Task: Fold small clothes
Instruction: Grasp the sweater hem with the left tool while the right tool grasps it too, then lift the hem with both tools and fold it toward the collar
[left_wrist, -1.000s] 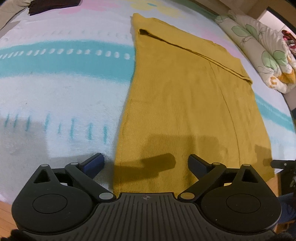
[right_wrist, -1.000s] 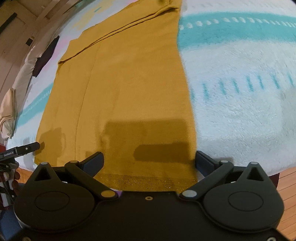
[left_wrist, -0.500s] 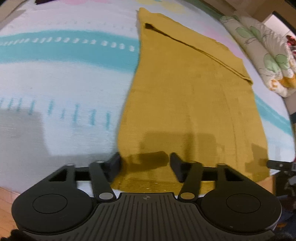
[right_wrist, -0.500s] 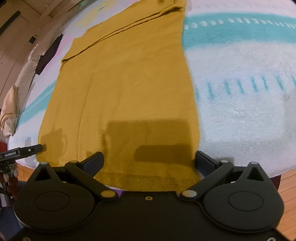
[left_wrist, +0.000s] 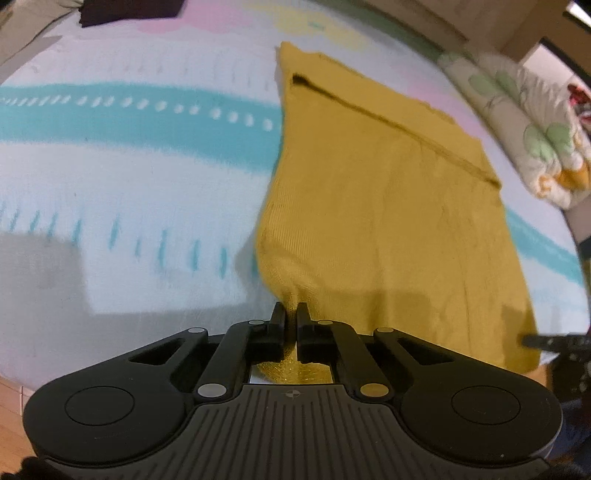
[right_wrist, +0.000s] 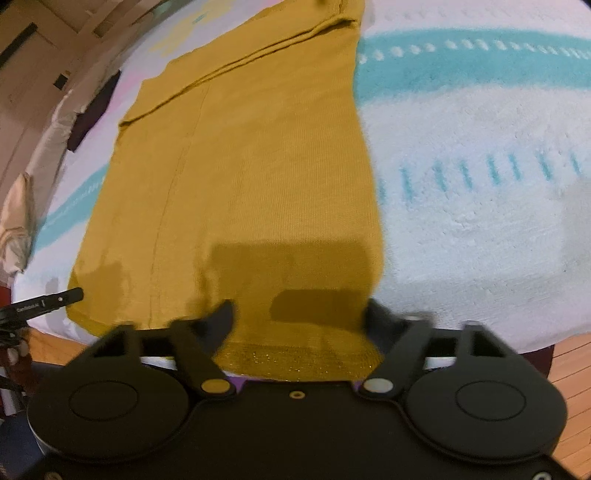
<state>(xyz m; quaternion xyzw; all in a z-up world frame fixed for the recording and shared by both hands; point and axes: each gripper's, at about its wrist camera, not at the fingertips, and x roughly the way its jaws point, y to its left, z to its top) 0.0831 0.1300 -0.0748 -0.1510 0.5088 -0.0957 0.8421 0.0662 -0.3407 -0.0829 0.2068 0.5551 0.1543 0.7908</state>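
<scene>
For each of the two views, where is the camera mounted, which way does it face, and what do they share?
Left wrist: on the left gripper, facing forward and down over the mustard garment; its gripper is shut on the near hem corner.
Right wrist: on the right gripper, same heading; jaws just closing, straddling the hem's other corner.
Shared: the garment on the striped blanket.

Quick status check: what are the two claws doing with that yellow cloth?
Left gripper shut on cloth corner. Right gripper has just been closing, cloth hem between its jaws, not pinched yet. Nothing in the way.
</scene>
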